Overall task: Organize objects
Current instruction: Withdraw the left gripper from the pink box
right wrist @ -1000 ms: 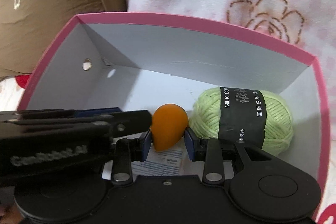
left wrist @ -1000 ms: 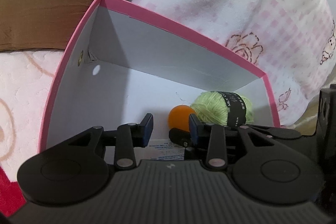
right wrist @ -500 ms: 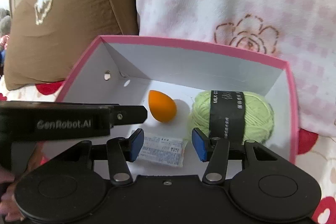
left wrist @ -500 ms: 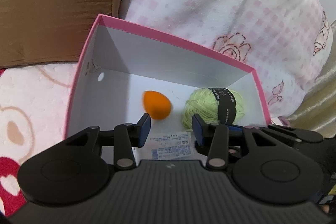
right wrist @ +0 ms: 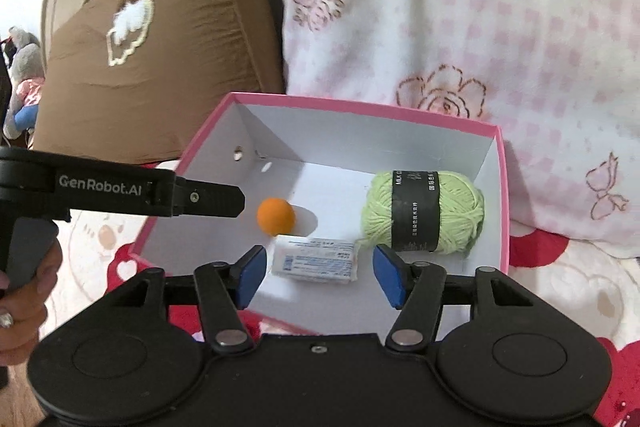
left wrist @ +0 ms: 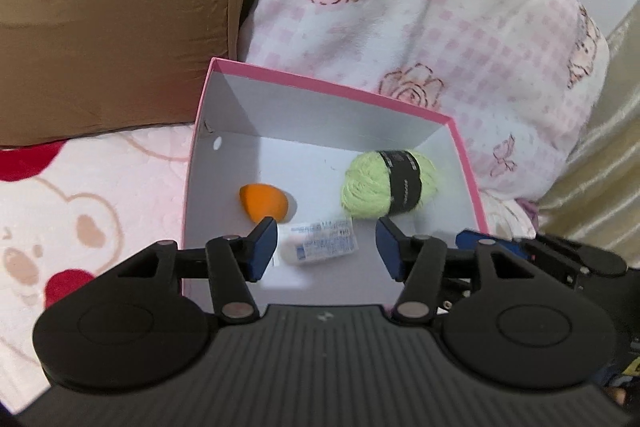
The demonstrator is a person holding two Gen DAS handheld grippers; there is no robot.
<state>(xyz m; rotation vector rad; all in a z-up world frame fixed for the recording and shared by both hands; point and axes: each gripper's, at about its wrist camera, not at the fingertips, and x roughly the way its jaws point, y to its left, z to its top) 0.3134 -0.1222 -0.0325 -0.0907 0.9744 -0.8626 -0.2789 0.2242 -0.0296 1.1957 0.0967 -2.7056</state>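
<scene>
Inside a pink-rimmed white box (right wrist: 505, 195) on a patterned bedspread (left wrist: 80, 195): an orange egg-shaped sponge (right wrist: 276, 216) at left, a green yarn ball (right wrist: 424, 217) at right, a small white packet (right wrist: 314, 263) nearest. Above the near rim, left gripper (left wrist: 326, 248) and right gripper (right wrist: 320, 277), both with jaws opening and gripping nothing. Behind the box, a brown cushion (right wrist: 160, 39) and a pink floral blanket (right wrist: 460, 7).

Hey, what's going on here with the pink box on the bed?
A person is tidying small things into the pink box using two handheld grippers. An orange sponge, a ball of green yarn and a small white packet already lie inside. The left gripper and right gripper are both opening above the box, holding nothing.
</scene>
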